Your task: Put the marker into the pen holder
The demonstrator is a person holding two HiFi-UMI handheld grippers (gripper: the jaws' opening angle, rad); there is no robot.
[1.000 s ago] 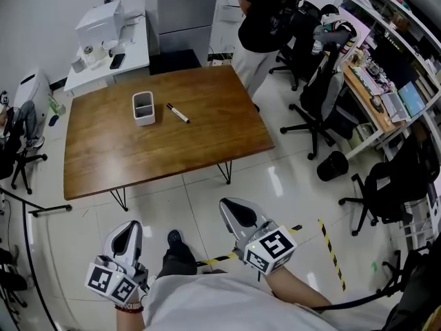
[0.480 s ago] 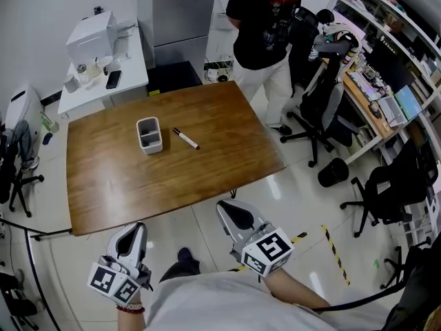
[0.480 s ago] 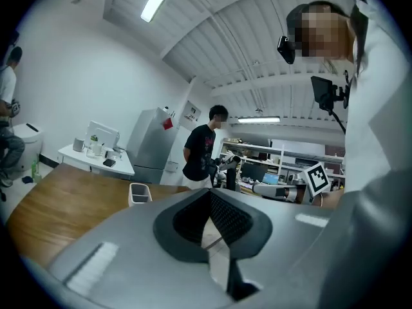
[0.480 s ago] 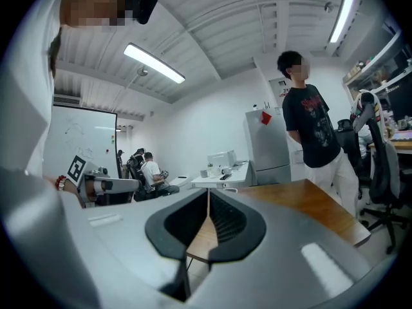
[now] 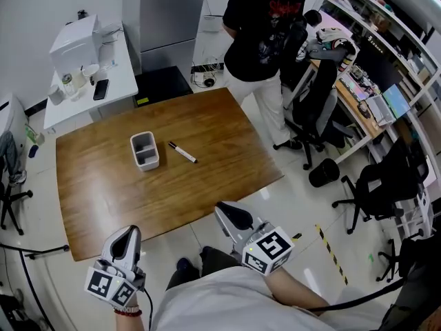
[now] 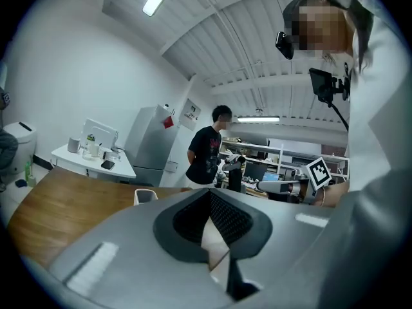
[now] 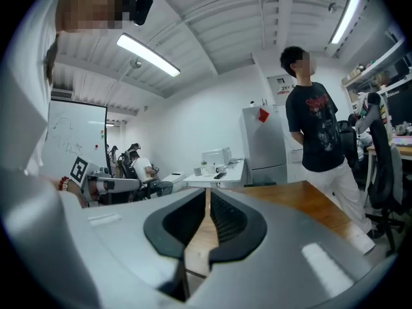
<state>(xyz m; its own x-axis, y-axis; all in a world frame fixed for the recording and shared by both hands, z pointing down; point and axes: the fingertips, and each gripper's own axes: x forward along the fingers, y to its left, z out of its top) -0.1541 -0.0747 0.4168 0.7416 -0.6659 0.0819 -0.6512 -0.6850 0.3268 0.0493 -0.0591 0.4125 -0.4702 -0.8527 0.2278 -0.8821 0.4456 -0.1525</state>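
Note:
A white pen holder (image 5: 145,150) stands on the wooden table (image 5: 220,129), left of its middle. The black-and-white marker (image 5: 182,152) lies flat just right of it, not touching it. Both grippers hang low by my body, short of the table's near edge and far from both objects. My left gripper (image 5: 129,231) is shut and empty; in its own view the jaws (image 6: 209,195) meet, with the pen holder (image 6: 145,196) small beyond them. My right gripper (image 5: 227,210) is opening: a thin slit shows between its tips (image 7: 208,192), with nothing in it.
A person in a black shirt (image 5: 265,33) stands at the table's far right corner. Office chairs (image 5: 313,109) and a cluttered desk (image 5: 375,81) fill the right side. A white side table (image 5: 89,81) with a printer is at the back left, beside a grey fridge (image 5: 169,12).
The table has come closer to me in the head view and my grippers now sit near its front edge. The standing person has shifted further into view.

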